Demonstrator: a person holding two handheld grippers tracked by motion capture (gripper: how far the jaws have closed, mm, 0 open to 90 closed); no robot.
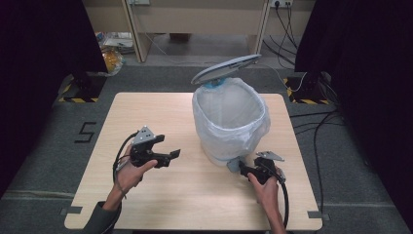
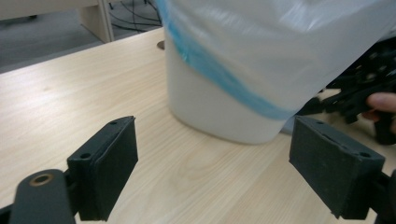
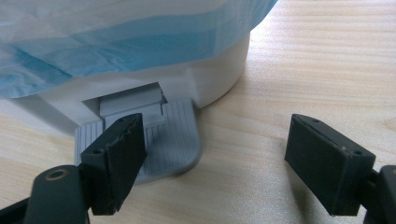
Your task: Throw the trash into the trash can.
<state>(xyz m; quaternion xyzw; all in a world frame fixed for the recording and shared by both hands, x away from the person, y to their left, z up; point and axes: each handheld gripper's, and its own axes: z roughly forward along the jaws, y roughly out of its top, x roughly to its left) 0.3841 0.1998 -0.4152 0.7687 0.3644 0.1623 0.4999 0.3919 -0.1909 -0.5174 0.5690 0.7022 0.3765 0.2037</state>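
1. Your right claw point(image 1: 245, 169) stands wide open with nothing gripped; in the right gripper view one of its jaws rests on the grey foot pedal point(image 3: 159, 142) at the base of the bin, while the other jaw hangs over bare wood, well clear of the pedal.
2. Your left claw point(image 1: 168, 146) is also spread apart and holds nothing; in the left gripper view its jaws frame the bin's lower wall without touching it.
3. The tabletop point(image 1: 156, 112) carries the white bin point(image 1: 229, 122), which stands upright toward the middle-right, between your two hands and a little beyond them.
4. The bin's grey lid point(image 1: 226, 68) is tipped up and open at the far side.
5. A translucent liner bag point(image 2: 280, 42) with a blue band is folded over the rim and hangs down the outside.
6. The pedal sticks out from the bin's base on your right-hand side, just above the tabletop.
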